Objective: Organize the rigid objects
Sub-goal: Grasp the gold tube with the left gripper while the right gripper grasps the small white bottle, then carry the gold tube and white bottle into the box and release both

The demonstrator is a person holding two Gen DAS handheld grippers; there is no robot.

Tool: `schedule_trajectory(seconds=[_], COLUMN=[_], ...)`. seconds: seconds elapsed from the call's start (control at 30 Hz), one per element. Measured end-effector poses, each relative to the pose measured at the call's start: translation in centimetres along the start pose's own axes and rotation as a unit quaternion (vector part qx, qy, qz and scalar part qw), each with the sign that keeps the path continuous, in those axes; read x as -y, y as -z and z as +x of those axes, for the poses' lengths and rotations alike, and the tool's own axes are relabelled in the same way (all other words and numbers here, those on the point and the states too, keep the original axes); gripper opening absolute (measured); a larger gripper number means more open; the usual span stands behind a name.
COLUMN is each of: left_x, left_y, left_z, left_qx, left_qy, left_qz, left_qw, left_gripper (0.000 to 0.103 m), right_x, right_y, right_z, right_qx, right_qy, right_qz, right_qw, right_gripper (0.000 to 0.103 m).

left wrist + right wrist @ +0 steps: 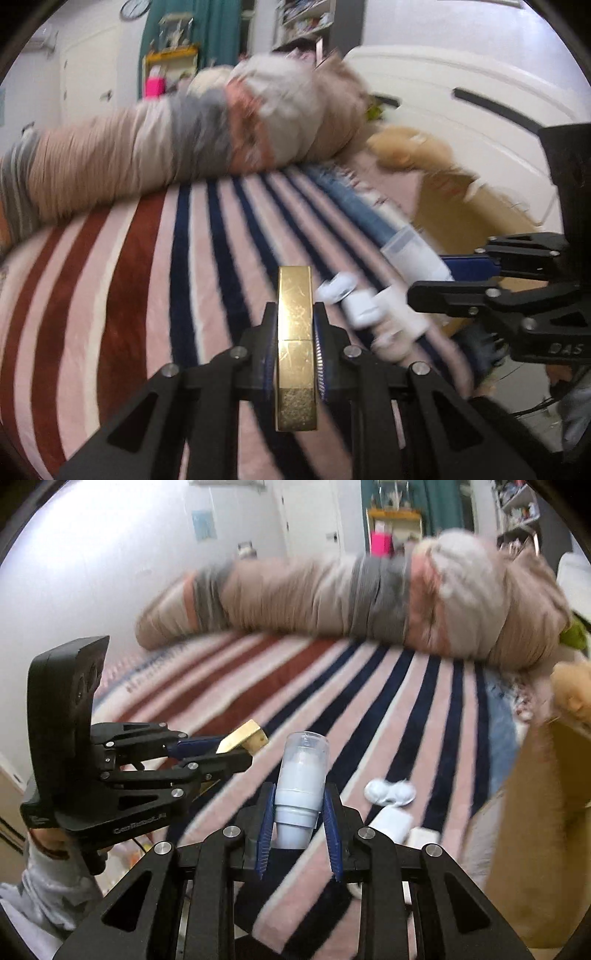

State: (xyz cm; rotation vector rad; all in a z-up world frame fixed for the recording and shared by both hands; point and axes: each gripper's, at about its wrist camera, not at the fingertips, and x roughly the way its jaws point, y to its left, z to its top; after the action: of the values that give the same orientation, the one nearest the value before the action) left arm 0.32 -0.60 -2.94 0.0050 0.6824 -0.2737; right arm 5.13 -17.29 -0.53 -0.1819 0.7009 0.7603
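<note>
Over the striped blanket (122,266), both grippers are held level side by side, the left gripper (295,317) clamped on a gold bar (295,332) and the right gripper (300,805) closed around a pale capped bottle (301,775), above small white items (389,792).

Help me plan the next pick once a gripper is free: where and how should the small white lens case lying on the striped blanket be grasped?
Judging by the right wrist view, grip the lens case across its narrow waist, between the two round cups, coming straight down from above. It lies flat on the striped blanket, so a side approach would likely catch fabric. The white box lies close on its near side.
</note>
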Motion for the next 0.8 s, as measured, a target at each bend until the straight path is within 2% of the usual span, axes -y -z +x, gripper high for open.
schedule_trajectory(seconds=[0.1,0.23,0.4,0.53,0.67,0.8], left_x=[3.2,7.9,14.4,18.4,20.7,21.9], left_y=[-2.3,-5.1,-7.9,-9.4,-10.1,-9.7], left_z=[-2.0,-2.4,-0.6,2.3,5.6,8.7], left_qx=[0.022,0.032,0.021,-0.02,-0.064,-0.107], left_qy=[0.025,0.062,0.106,0.13,0.12,0.111], left_qz=[0.023,0.052,0.087,0.099,0.114,0.12], left_qw=[0.9992,0.9962,0.9903,0.9863,0.9842,0.9806], left_gripper=[0.015,0.015,0.015,0.015,0.015,0.015], right_x=[1.0,4.8,10.2,14.2,17.4,18.9], right_y=[0.1,1.5,4.2,5.8,6.6,7.1], right_z=[-4.3,-9.8,-13.5,-13.6,-12.2,-11.2], right_qx=[0.039,0.076,0.082,0.061,0.027,0.009], right_qy=[0.016,0.05,0.102,0.126,0.143,0.147], right_qz=[0.004,0.032,0.071,0.093,0.098,0.094], right_qw=[0.999,0.995,0.989,0.986,0.984,0.985], right_gripper=[0.021,0.021,0.021,0.021,0.021,0.021])
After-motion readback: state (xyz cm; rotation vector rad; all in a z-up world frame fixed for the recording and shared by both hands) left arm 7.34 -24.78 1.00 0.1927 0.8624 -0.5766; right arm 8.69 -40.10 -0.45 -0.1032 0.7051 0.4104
